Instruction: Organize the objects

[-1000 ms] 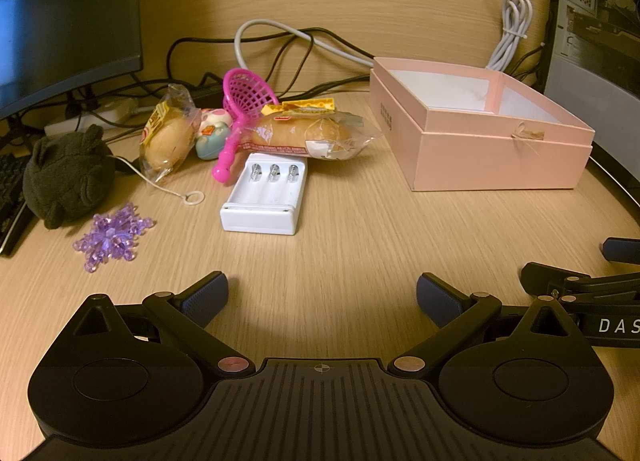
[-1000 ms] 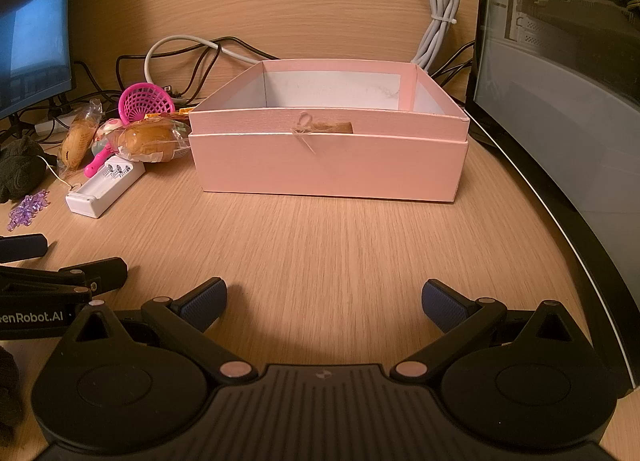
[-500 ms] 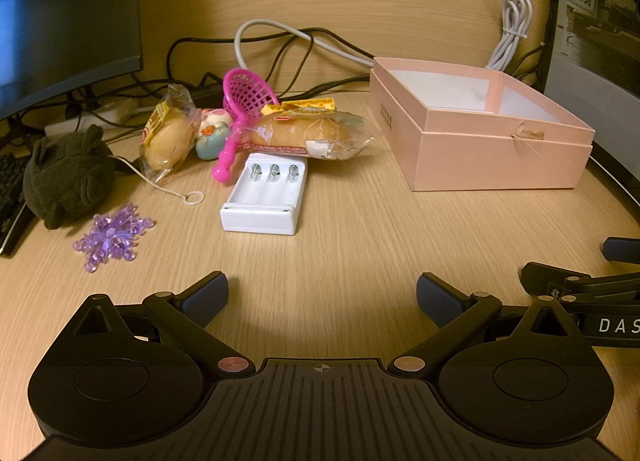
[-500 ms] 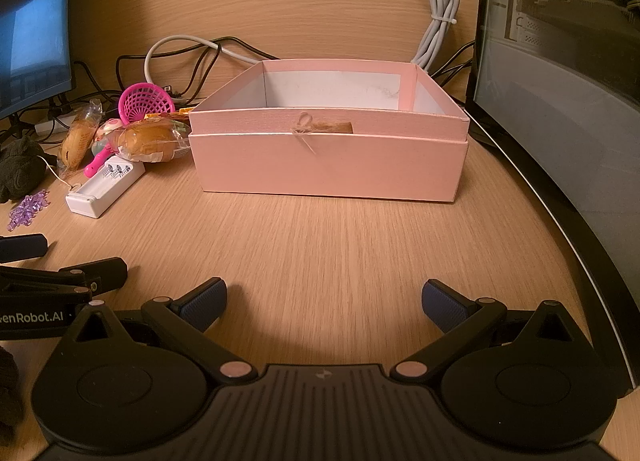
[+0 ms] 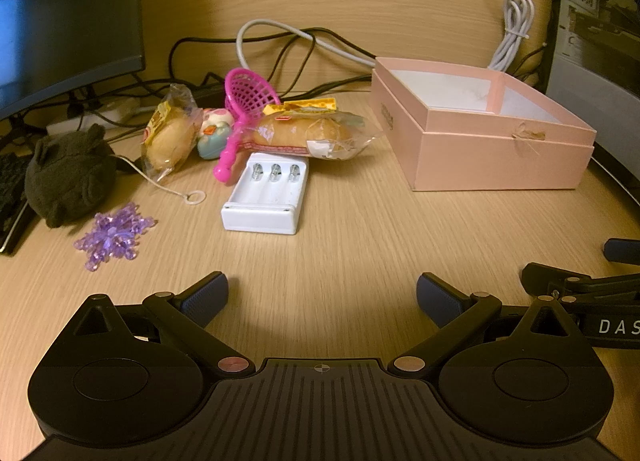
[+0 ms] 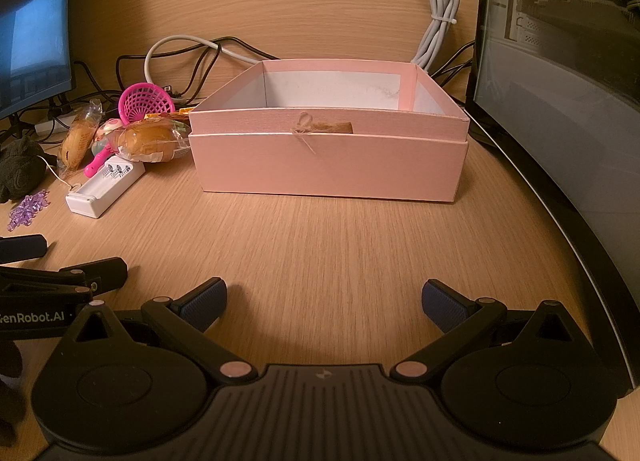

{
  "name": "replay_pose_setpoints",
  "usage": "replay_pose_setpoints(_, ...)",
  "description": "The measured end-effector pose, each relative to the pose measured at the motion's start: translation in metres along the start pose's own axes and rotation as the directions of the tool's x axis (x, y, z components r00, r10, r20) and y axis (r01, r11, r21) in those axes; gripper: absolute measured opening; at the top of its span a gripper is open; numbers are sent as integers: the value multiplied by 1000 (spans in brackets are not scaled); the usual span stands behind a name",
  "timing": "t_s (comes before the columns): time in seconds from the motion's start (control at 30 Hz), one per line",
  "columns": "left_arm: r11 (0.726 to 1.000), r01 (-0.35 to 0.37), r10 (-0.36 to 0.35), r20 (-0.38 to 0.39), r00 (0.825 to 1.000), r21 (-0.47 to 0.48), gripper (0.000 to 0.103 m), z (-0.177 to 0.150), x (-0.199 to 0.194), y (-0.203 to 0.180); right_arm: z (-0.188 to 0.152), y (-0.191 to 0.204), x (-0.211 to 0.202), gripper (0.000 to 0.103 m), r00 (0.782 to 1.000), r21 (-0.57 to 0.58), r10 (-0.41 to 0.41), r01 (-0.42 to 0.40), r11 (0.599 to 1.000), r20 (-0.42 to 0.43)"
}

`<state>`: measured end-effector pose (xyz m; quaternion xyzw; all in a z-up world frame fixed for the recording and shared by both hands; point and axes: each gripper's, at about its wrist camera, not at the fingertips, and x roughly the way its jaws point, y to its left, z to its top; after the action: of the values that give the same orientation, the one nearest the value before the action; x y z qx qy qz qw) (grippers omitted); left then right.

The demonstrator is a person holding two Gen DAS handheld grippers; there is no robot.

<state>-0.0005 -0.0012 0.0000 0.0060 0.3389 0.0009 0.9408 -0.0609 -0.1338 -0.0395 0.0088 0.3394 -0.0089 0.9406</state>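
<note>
I found the pink box toward the desk's far right, squarely ahead of my right gripper, jaws spread, empty. The white battery charger, long axis running away from me, lay ahead-left of my left gripper, likewise spread and nearer it.

Dim warm light, soft shadow under each claw; fisheye bending edges; focus sharp.
</note>
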Motion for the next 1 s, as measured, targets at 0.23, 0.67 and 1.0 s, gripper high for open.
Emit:
replay_pose_setpoints(0.23,998,-7,8,12,1000,-57,102,1,-2,4,7,-7,-2,103,998,-14,24,-25,1000,-64)
replay_pose_setpoints(0.67,993,-81,72,-105,992,-87,102,75,57,31,10,-12,0,103,990,-57,67,-74,996,-121)
replay_pose_setpoints(1.0,1000,-26,27,-131,991,6,54,71,45,38,17,-12,-4,103,979,-77,112,-126,989,-170)
